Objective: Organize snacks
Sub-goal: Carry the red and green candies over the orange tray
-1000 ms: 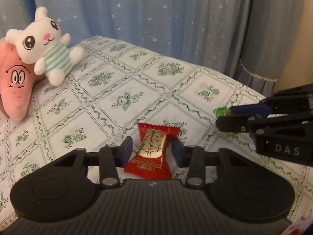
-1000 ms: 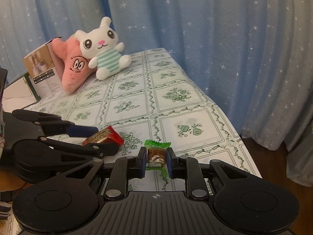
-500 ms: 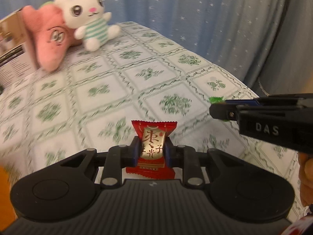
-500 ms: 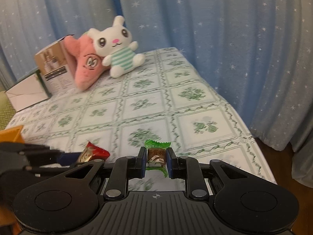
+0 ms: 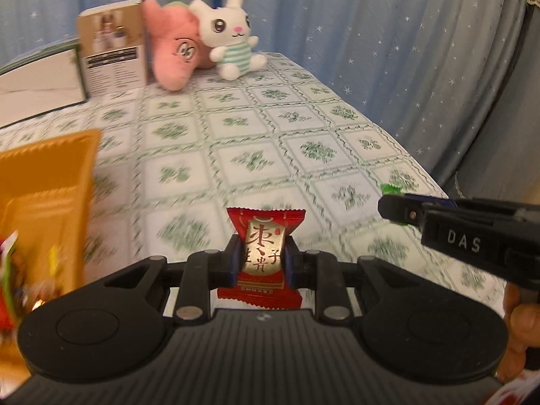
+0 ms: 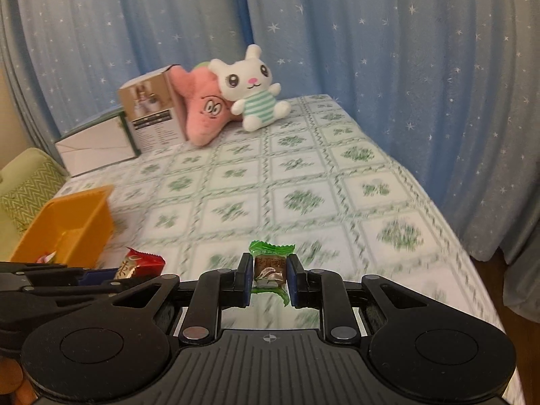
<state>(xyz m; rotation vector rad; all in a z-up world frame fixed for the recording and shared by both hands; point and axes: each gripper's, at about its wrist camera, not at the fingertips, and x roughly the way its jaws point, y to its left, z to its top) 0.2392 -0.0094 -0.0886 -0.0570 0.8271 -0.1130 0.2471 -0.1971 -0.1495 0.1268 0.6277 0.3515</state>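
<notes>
Left tongs (image 5: pixel 262 259) clenched on red candy (image 5: pixel 261 253), right tongs (image 6: pixel 270 278) clamped on green candy (image 6: pixel 270 263), both above the tablecloth (image 6: pixel 303 182)

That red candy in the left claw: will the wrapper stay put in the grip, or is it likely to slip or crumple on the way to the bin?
The red candy is pinched across its middle by the left claw, so it probably holds. Its glossy wrapper looks slippery, so a jerk might shift it. The crimped ends stick out free and will likely flop, not crush.
</notes>
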